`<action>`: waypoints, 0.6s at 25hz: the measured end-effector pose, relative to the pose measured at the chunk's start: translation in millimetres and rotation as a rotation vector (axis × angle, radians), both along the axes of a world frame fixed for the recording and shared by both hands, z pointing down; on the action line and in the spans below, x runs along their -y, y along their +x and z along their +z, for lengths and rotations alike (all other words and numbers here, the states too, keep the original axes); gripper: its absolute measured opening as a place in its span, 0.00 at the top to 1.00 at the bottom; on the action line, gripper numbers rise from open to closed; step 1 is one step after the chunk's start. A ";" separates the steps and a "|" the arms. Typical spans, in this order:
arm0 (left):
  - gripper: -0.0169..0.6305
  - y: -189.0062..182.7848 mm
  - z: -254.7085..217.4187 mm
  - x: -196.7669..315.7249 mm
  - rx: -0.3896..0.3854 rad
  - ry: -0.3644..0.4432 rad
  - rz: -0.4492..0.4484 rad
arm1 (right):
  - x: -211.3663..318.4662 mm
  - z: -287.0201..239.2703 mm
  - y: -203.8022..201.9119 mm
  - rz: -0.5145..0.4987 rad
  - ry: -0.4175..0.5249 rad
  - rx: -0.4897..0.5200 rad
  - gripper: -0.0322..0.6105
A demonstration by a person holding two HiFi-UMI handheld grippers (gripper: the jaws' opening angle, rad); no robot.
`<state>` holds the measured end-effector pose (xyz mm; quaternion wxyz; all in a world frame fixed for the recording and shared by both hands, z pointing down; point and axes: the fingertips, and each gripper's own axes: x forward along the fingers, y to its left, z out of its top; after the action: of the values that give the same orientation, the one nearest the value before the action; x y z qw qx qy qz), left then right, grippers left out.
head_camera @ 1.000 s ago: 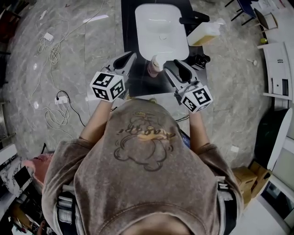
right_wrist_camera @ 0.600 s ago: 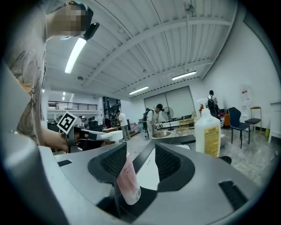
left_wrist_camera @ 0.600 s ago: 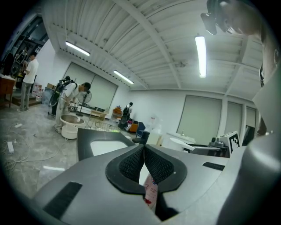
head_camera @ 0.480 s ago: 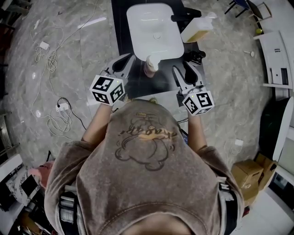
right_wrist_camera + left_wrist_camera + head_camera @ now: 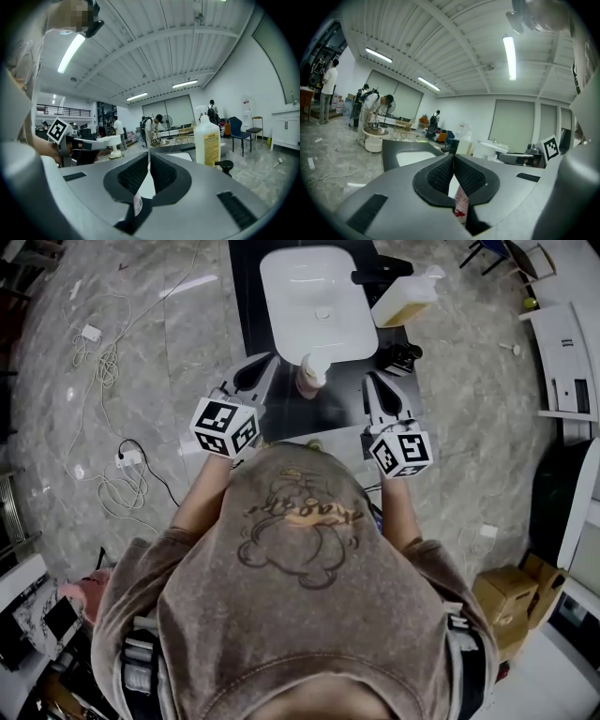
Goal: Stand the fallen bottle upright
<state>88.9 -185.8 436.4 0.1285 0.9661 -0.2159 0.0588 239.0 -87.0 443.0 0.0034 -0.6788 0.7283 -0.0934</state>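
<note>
A pinkish pump bottle (image 5: 309,373) with a white pump head stands upright on the black counter (image 5: 246,324), at the front rim of the white sink (image 5: 277,296). My left gripper (image 5: 269,360) lies just to its left with its pads meeting (image 5: 453,156) and nothing held. My right gripper (image 5: 373,379) rests a hand's width right of the bottle. Its jaws are closing, the pads touch at the tip (image 5: 149,153), and nothing is between them. A second bottle (image 5: 405,304), white with yellowish liquid and a spray top (image 5: 207,140), stands upright at the counter's far right.
A black tap (image 5: 380,276) sits beside the sink, and a small black object (image 5: 405,357) stands ahead of my right gripper. White cables (image 5: 108,352) trail over the marble floor at the left. Cardboard boxes (image 5: 511,596) lie at the right. People stand far off in the hall (image 5: 370,105).
The right gripper drew away from the pump bottle toward the right and its jaws went from open to shut. The bottle stayed upright. The left gripper barely moved.
</note>
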 end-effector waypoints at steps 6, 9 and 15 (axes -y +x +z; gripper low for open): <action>0.94 -1.6 4.3 -0.6 0.004 0.038 -0.005 | 5.2 8.9 -5.4 -0.001 -0.018 -0.001 0.95; 0.94 -2.5 8.0 0.0 0.008 0.037 -0.010 | 7.2 13.3 -7.6 -0.002 -0.026 0.003 0.95; 0.94 -4.6 8.7 4.3 0.014 0.034 -0.020 | 11.0 13.8 -9.2 -0.012 -0.033 0.004 0.95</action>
<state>84.3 -190.1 445.1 0.1111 0.9656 -0.2274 0.0605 229.8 -97.9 456.8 -0.0068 -0.6741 0.7309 -0.1066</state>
